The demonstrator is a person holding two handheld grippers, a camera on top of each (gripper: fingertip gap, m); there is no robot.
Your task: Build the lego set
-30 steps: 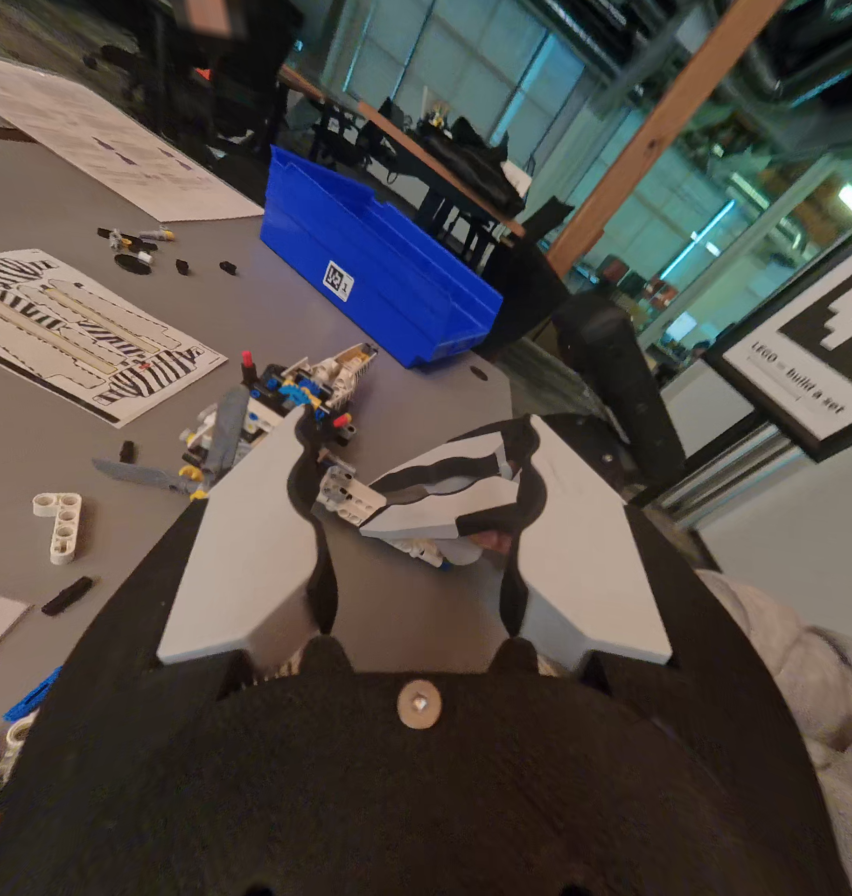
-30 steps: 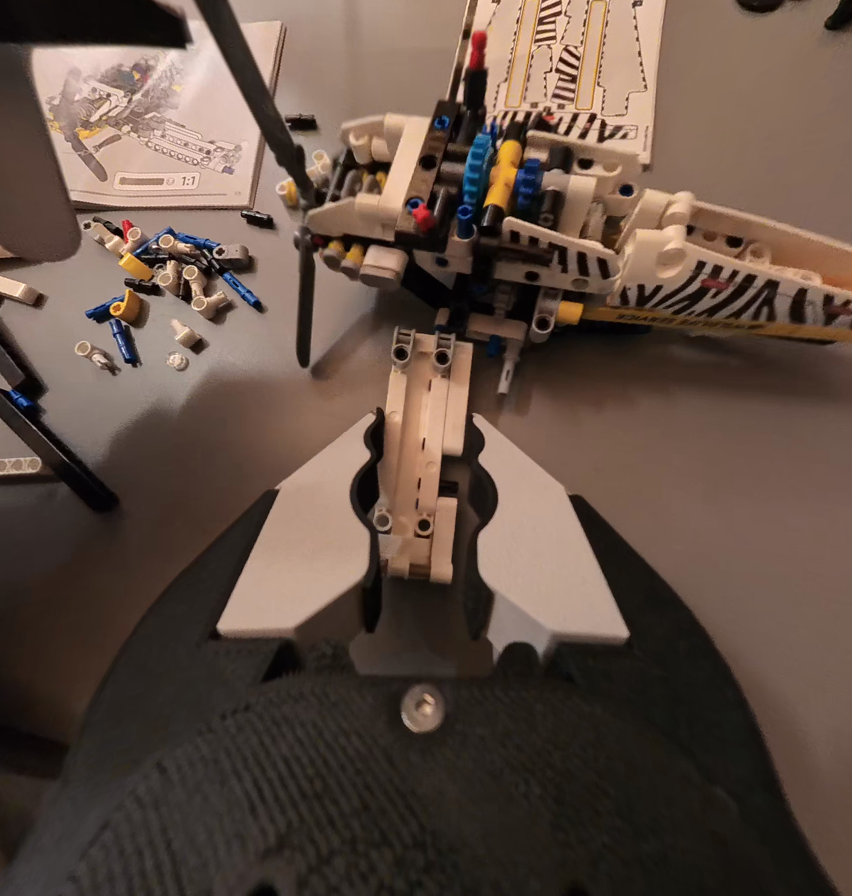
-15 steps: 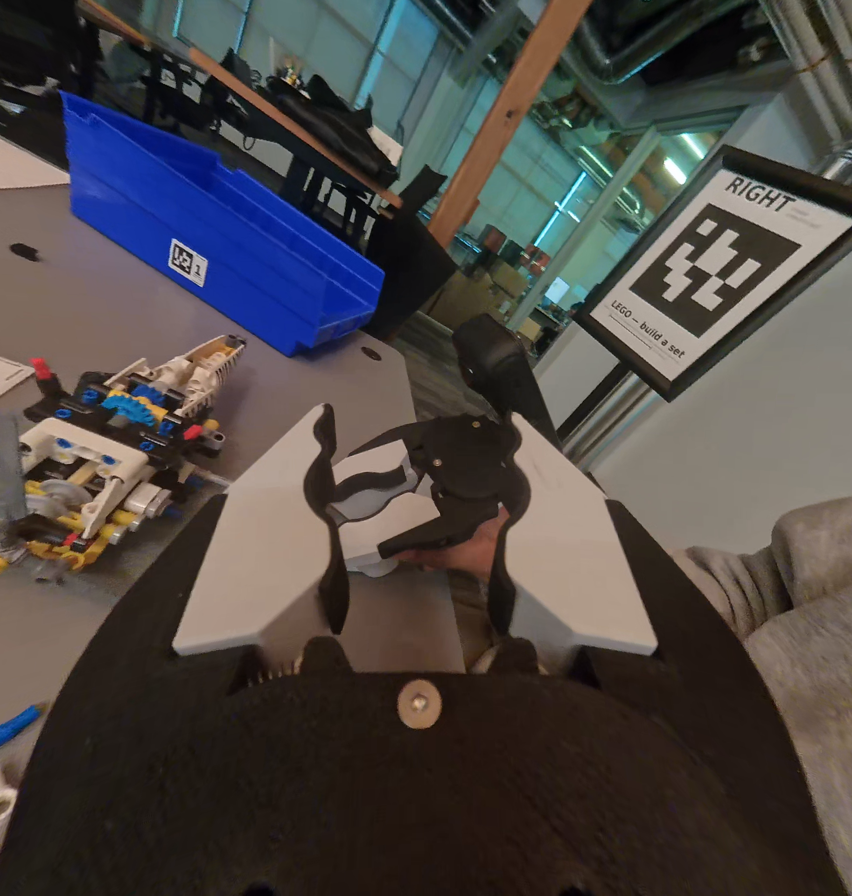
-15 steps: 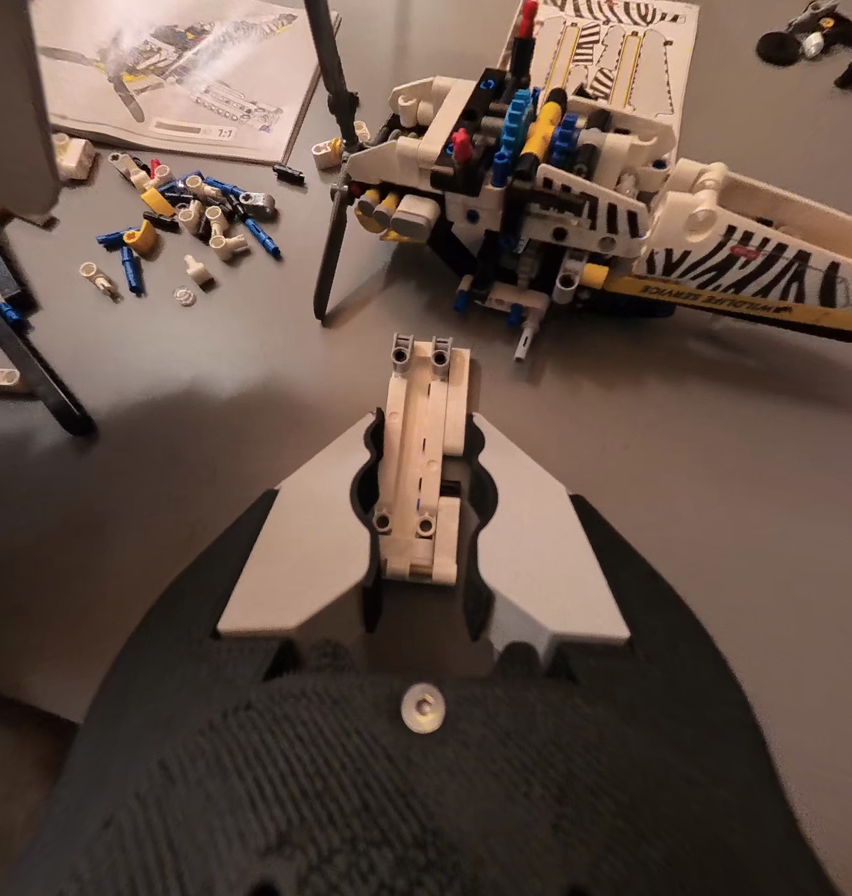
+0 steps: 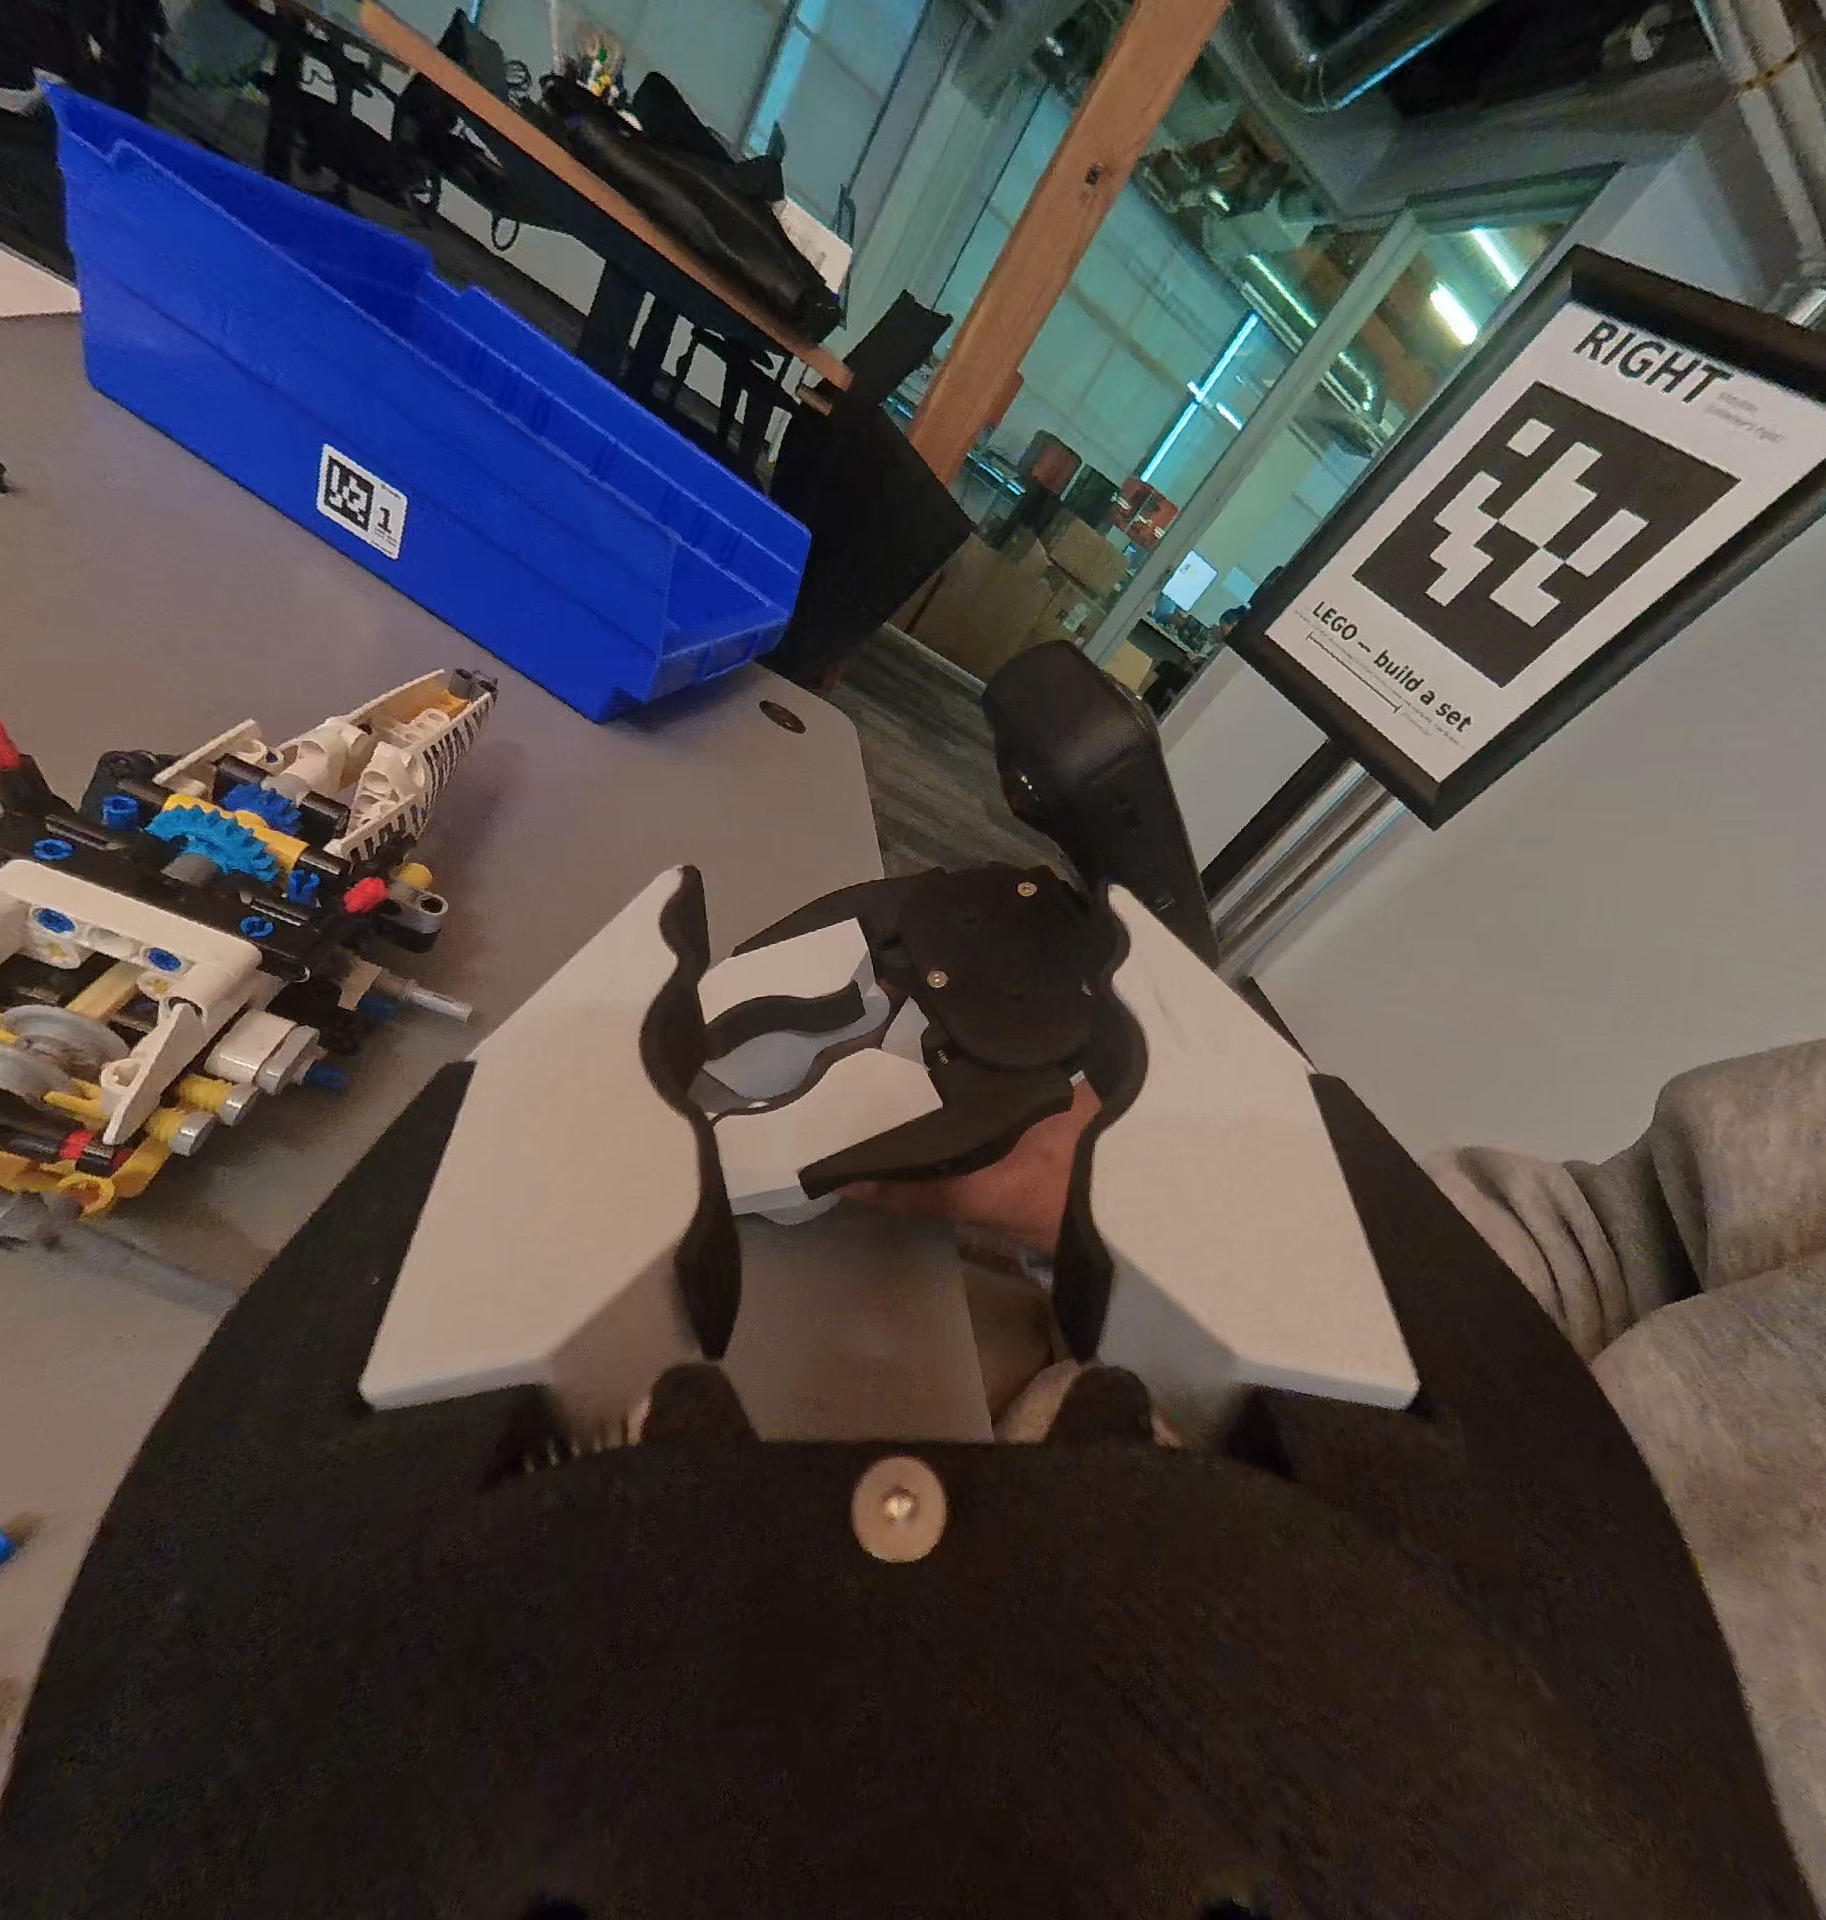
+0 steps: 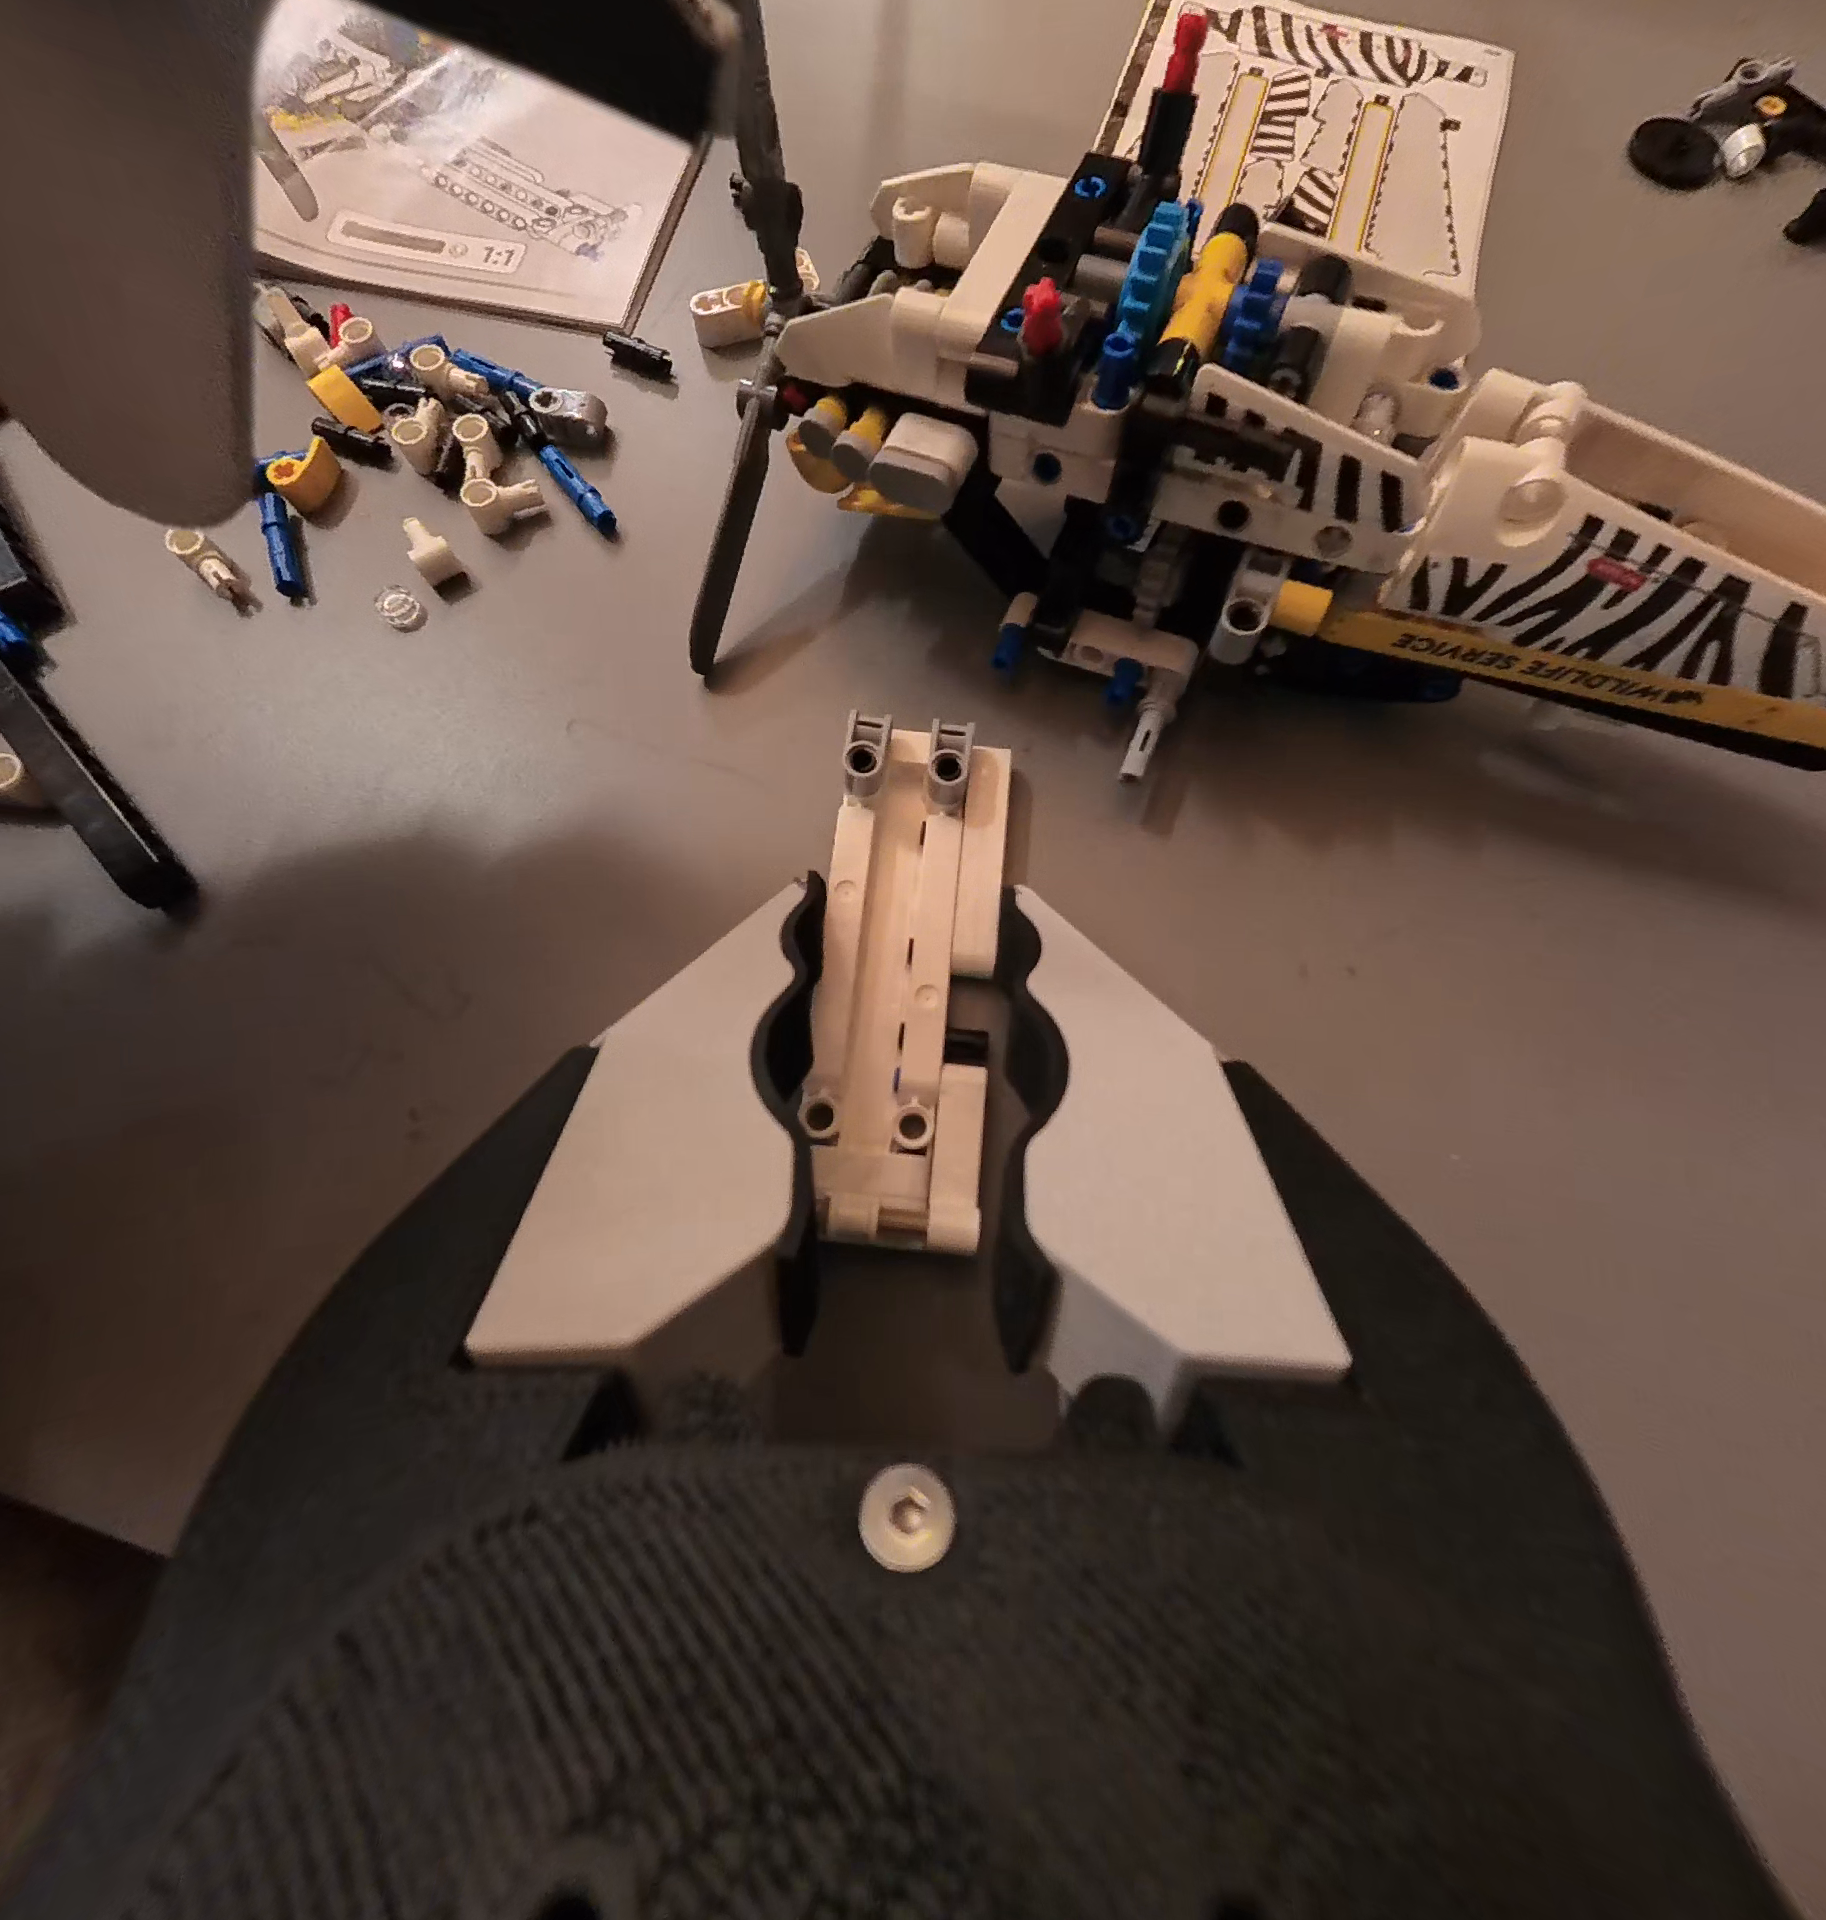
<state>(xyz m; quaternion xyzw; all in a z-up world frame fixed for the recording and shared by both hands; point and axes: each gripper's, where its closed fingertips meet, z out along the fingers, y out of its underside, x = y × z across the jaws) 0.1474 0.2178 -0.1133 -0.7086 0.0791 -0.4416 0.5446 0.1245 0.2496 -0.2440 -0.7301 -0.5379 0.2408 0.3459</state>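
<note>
Lego plane [image 6: 1252, 416] sits on table beyond right gripper [image 6: 909, 935], which pinches white panel piece [image 6: 914, 997]; left gripper [image 5: 904, 1039] gapes empty; a skewed push risks popping panel loose.

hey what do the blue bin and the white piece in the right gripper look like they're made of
Blue bin: apparently moulded plastic, smooth with a slight sheen and ribbed walls. White piece, clamped in the right gripper: likely hard glossy plastic, with crisp moulded pin holes and grey connectors at its tip.

White panel sub-assembly [image 6: 914, 997] clamped upright; zebra-striped lego plane [image 6: 1200, 416] on table beyond
</note>
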